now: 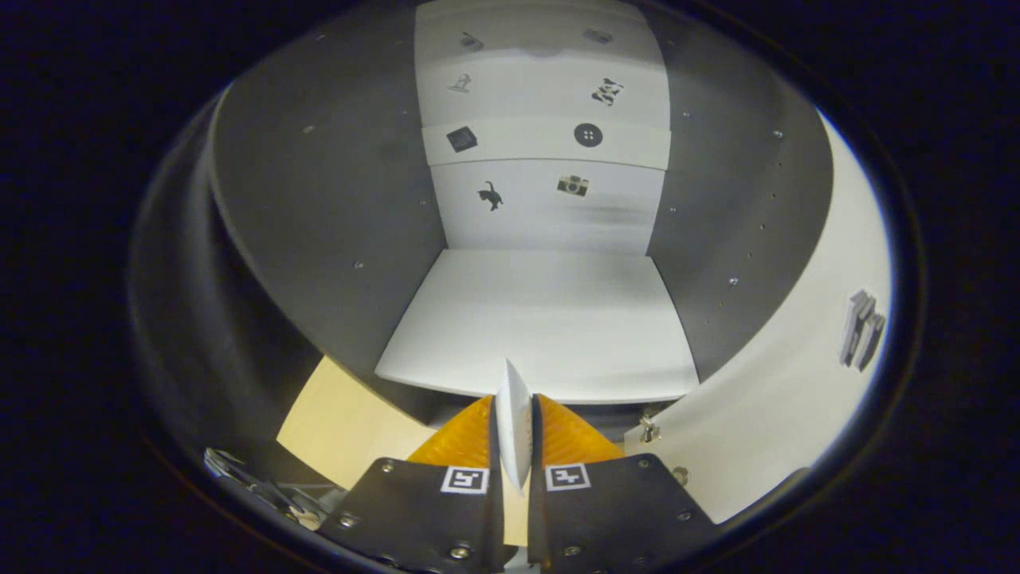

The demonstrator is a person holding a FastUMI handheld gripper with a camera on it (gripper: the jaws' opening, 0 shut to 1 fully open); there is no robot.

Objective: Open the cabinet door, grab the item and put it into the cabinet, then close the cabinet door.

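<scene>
Clamping a thin white item [514, 422] edge-on between both fingers, the gripper [514, 450] hangs just short of the front edge of the open cabinet's shelf [534, 319]. Pinched low, with most of the item standing upright above the fingertips and pointing into the opening. Not possible to tell what the item is beyond flat and pale.

For the step in hand, likely carrying the item inside: best to go straight in over the front edge, keeping to the middle between the two grey side walls [319, 199], then lower until the item sits well back from the edge before releasing. Worth holding level, since so thin a piece could tip flat once let go. Worth leaving room for the door [781, 351], swung open on the right with its hinge [649, 429] by the shelf's right front corner, so closing afterwards meets nothing.

Counted, near to far: one gripper, two fingers, one held item, one bare shelf, one open door with one small grey handle-like piece [861, 328] near its far edge, two side walls, and one back wall [550, 215] with eight small dark picture marks, in pairs.
</scene>
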